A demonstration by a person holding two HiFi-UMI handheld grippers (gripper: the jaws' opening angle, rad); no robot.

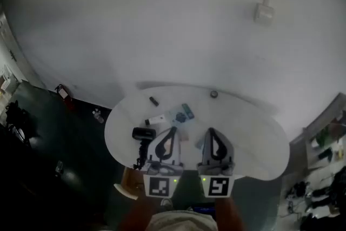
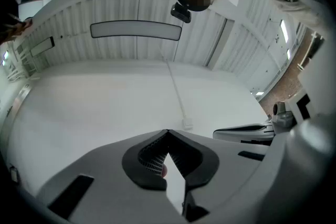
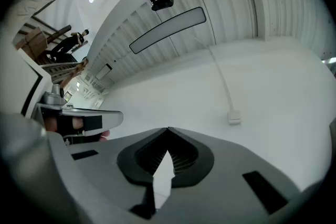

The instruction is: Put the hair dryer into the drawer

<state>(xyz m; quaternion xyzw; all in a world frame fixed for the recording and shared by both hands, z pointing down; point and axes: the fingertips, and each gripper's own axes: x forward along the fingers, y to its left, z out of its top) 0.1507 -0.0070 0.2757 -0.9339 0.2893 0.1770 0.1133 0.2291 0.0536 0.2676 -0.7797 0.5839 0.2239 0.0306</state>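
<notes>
Black hair dryer [image 1: 143, 134] is left untouched on the table [image 1: 254, 138]; left tool [image 1: 173, 129] and right tool [image 1: 211, 130] are held closed, empty; whole task remains.

Head view: 3 small things on the white tabletop [image 1: 243, 132] are too tiny to identify: a dark piece [image 1: 154, 100], a round one [image 1: 214, 94], a teal one [image 1: 187, 111]. The left gripper [image 1: 172, 130] overlaps part of the black hair dryer [image 1: 143, 133]. The bottom edge cuts off the person's forearms [image 1: 230, 216].

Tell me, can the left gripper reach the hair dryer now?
Probably yes: the hair dryer lies on the table close beside the left gripper, nothing between them. But its jaws are shut and must open first.
</notes>
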